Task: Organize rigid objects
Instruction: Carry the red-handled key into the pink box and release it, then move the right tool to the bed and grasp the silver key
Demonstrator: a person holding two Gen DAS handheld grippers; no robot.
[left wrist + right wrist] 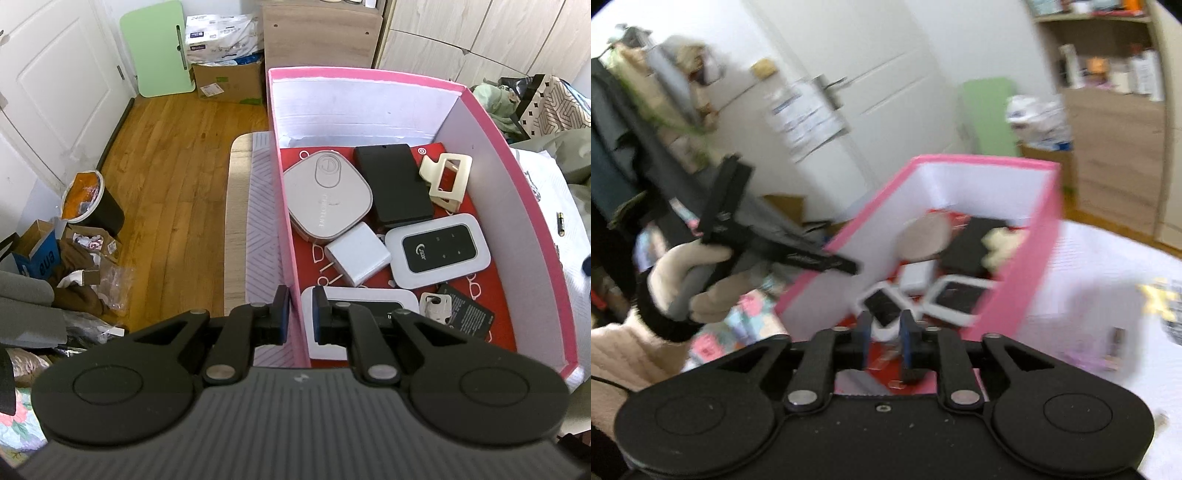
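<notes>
The pink box [517,192] is filling the middle and right of the left wrist view, sitting on the bed with its left wall straddled by the left gripper [297,314], whose jaws are pinching that thin wall low in the frame. The cardboard looks light and stiff but likely to flex, so gripping near a corner would probably steady it better.

Inside are lying hard, smooth plastic pieces: a grey rounded pad [327,195], a black case [391,184], a white charger [356,258], a white router [437,251] and a cream hair clip [445,177]. All look slippery, best taken across their edges.

The right gripper [884,341] is hovering low in its frame over the box's near end, jaws slightly apart and holding nothing. That view is badly blurred; a second white device [360,306] is half hidden behind the left jaws.
</notes>
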